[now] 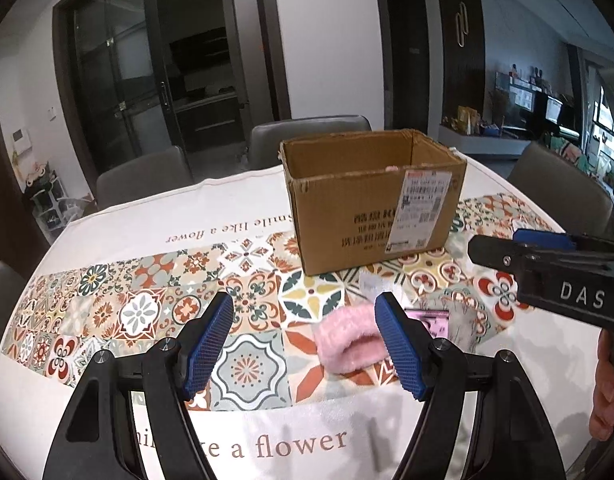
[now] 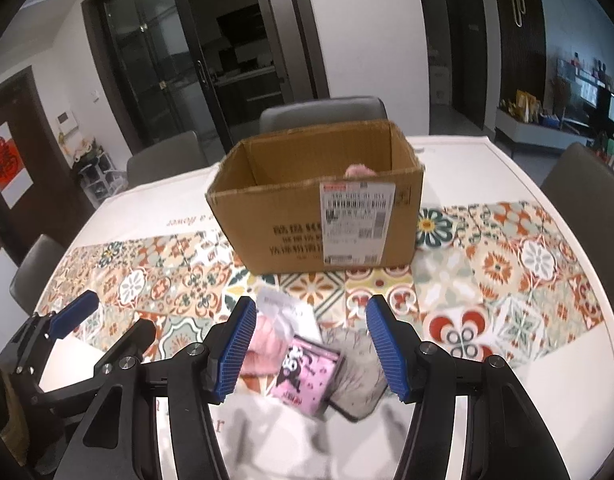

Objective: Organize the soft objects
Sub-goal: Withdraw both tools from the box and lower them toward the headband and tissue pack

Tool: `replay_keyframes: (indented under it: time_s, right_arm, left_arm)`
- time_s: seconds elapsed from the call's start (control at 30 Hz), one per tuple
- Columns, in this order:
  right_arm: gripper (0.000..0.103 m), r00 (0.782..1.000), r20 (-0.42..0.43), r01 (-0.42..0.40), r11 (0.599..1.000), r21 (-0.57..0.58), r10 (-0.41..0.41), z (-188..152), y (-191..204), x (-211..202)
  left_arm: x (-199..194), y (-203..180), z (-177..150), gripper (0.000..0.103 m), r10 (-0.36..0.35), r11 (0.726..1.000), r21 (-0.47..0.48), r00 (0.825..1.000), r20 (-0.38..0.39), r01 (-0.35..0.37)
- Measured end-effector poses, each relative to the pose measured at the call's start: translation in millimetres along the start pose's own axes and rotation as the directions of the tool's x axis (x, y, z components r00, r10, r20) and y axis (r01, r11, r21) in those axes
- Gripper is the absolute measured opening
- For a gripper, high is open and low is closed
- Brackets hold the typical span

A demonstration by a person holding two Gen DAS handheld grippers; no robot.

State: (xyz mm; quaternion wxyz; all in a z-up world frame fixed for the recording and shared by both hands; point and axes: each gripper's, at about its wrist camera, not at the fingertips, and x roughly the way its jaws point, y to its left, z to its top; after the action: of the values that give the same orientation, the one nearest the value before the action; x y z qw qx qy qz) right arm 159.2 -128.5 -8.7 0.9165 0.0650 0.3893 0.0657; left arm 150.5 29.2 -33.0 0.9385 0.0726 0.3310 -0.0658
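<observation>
Above tablecloth (image 1: 107, 220): both hand-held grippers, left (image 1: 305, 344) and right (image 2: 309, 344), wide apart, holding nothing.

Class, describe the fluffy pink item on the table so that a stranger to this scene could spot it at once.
Start at the open cardboard box on the tiled-pattern tablecloth. Come toward the camera to the small cluster of items in front of it. The pink fuzzy band lies at the cluster's left, beside a flat pink cartoon-printed packet and a grey fuzzy item; it alone is plush, plain pink and curled.
</observation>
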Motion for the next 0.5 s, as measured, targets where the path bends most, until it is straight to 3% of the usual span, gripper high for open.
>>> replay_keyframes:
  time_s: [0.5]
  right_arm:
    - [0.059, 0.995, -0.092, 0.041, 0.997, 0.067, -0.035, -28.6, 3.3, 28.9]
  left_arm:
    - [25.4, -3.1, -34.8, 0.073, -0.015, 0.996, 0.083, 1.000, -0.007, 0.015]
